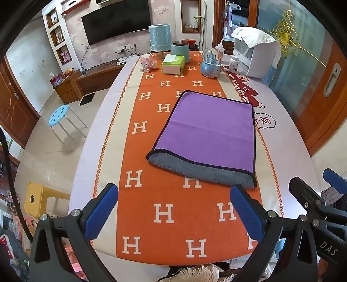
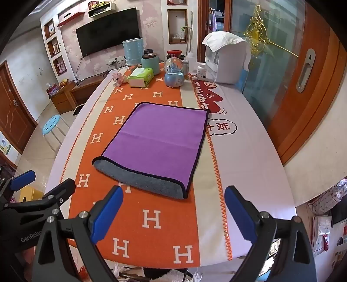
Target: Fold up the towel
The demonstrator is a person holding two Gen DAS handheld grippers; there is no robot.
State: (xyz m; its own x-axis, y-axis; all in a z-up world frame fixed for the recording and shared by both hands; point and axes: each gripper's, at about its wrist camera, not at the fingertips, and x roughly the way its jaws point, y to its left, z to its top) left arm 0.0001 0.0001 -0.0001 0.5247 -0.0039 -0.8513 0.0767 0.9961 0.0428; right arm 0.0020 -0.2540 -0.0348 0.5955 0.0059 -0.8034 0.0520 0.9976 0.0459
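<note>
Table cover: orange runner [image 1: 164,195] with white H letters, over a pale cloth [image 2: 249,151]
Far end of table: green tissue pack [image 1: 173,64], snow globe [image 1: 210,63], teal jar [image 1: 180,50], white pill bottle [image 1: 234,63], pink toy [image 1: 147,63]
Wall: black television [image 1: 117,20]
Floor: blue stool [image 1: 59,113], yellow stool [image 1: 34,199]

Floral-papered wall carries a black television [image 2: 107,30]; blue stool [image 1: 59,114] on tiled floor.

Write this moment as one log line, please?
towel: folded once, flat on orange cloth | left tongs: open, empty | right tongs: open, empty | neither touches towel
</note>
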